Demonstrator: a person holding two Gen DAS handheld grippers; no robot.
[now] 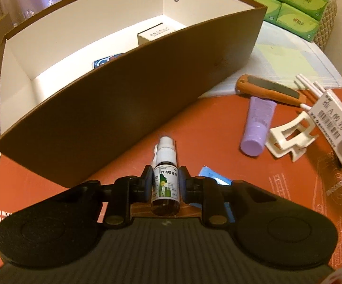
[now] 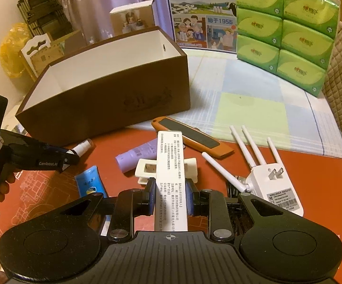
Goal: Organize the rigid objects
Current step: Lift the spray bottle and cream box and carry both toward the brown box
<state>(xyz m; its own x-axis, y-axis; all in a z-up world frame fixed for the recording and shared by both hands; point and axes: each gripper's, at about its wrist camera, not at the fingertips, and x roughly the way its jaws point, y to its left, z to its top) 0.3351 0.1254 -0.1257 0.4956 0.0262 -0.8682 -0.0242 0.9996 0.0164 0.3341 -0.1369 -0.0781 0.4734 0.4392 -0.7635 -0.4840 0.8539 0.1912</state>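
left wrist alone: carton (image 1: 154, 35) inside box (image 1: 147, 90)

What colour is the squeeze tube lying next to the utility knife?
Pale purple, cap included. The squeeze tube shows best in the left wrist view, beside the utility knife.

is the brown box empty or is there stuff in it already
Not empty. The left wrist view looks over the brown box's near wall: a small white carton and a blue item lie on its white floor.

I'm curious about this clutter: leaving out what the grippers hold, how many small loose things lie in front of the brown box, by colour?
White: 2, clip and repeater
Purple: 1, tube
Orange: 1, knife
Blue: 1, sachet
Total: 5
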